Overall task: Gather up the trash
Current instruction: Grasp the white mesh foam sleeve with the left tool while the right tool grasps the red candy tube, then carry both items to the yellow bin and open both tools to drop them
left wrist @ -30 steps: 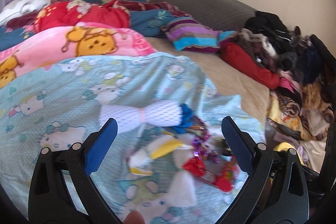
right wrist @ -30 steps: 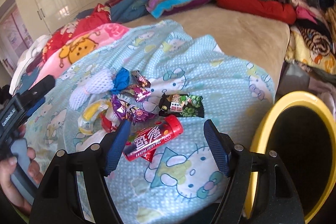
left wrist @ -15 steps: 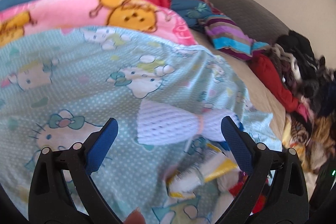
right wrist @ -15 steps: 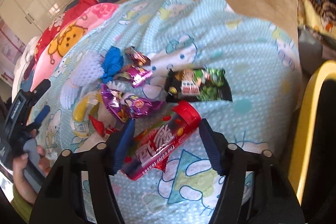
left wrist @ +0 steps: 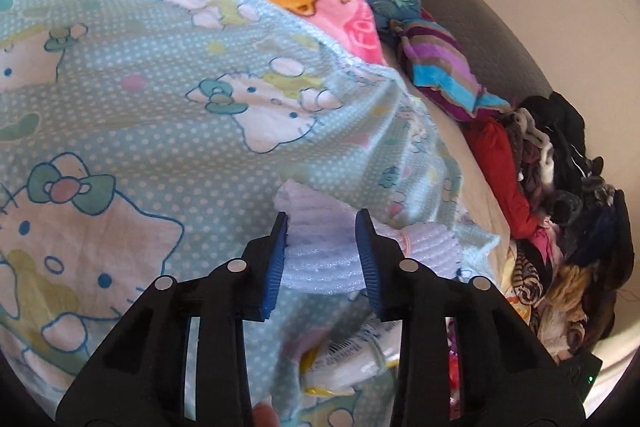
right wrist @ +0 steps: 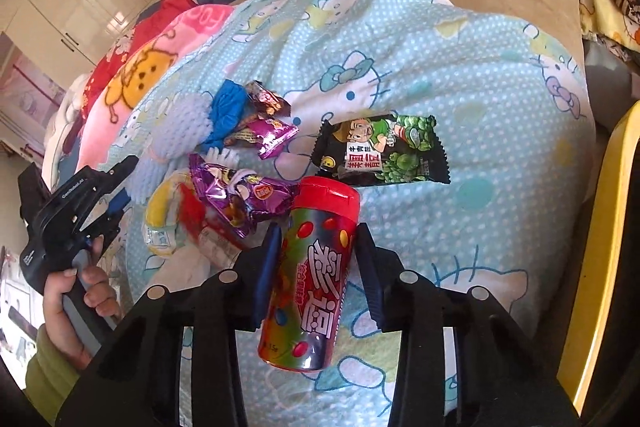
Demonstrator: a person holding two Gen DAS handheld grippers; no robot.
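Blue-padded tools, wide apart before, now clamp foam net [left wrist: 324, 263] (left) and candy tube [right wrist: 312, 279].

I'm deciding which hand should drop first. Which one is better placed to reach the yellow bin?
The right. Its tool is shut on the red candy tube, and the yellow bin rim shows just to its right. The left tool grips white foam netting across the trash pile.
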